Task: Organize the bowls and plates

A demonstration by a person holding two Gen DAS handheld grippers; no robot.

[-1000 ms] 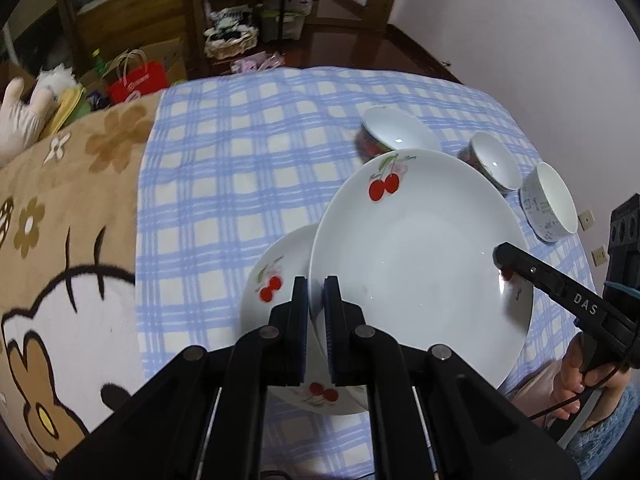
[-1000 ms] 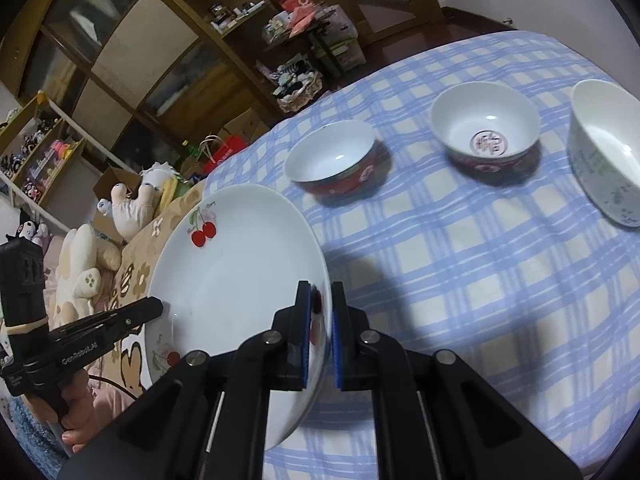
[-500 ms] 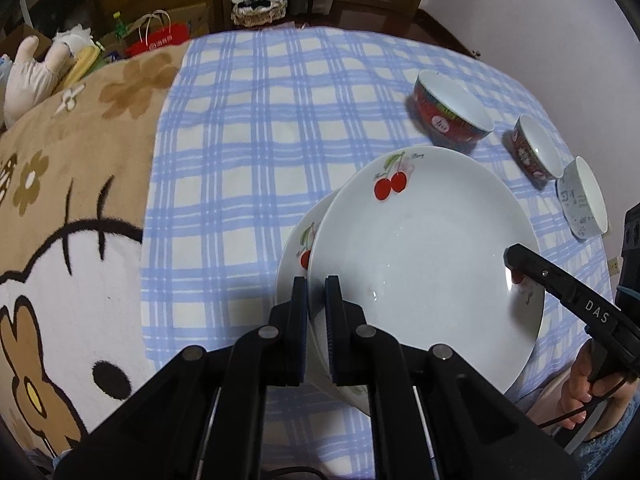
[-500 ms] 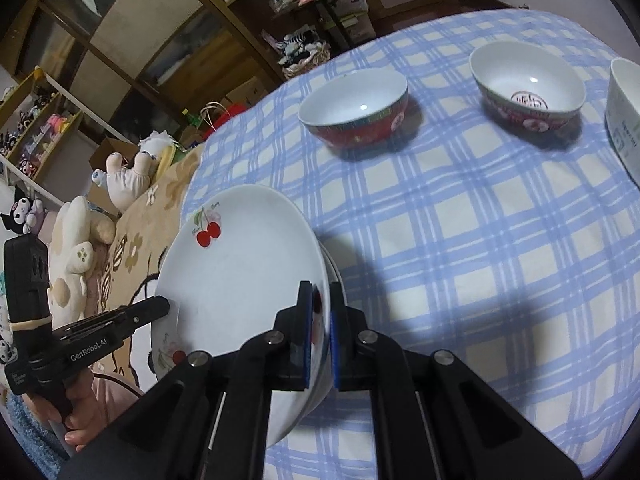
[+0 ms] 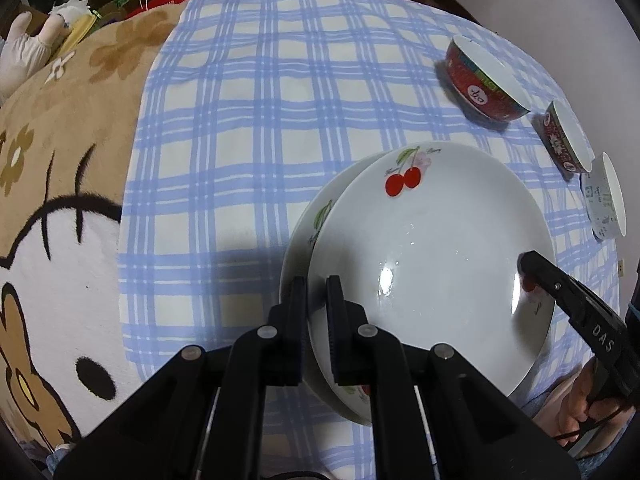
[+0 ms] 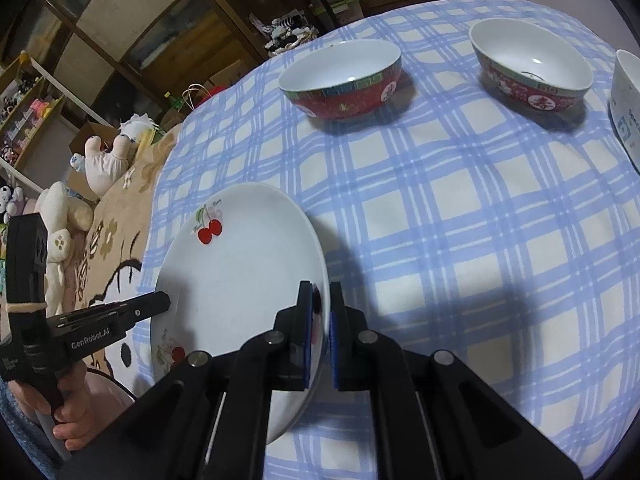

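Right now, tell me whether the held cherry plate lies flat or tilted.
Tilted: the cherry plate slants above the lower plate, not seated in it.

Surface as I see it: one table under a blue-and-white checked cloth (image 6: pixel 460 216), with a tan cartoon blanket (image 5: pixel 60 184) along its left side. On the cloth: a cherry-print lower plate (image 5: pixel 304 236); two red bowls (image 6: pixel 340 80) (image 6: pixel 532 72) toward the far side, apart; one pale bowl (image 6: pixel 626 104) at the right edge.
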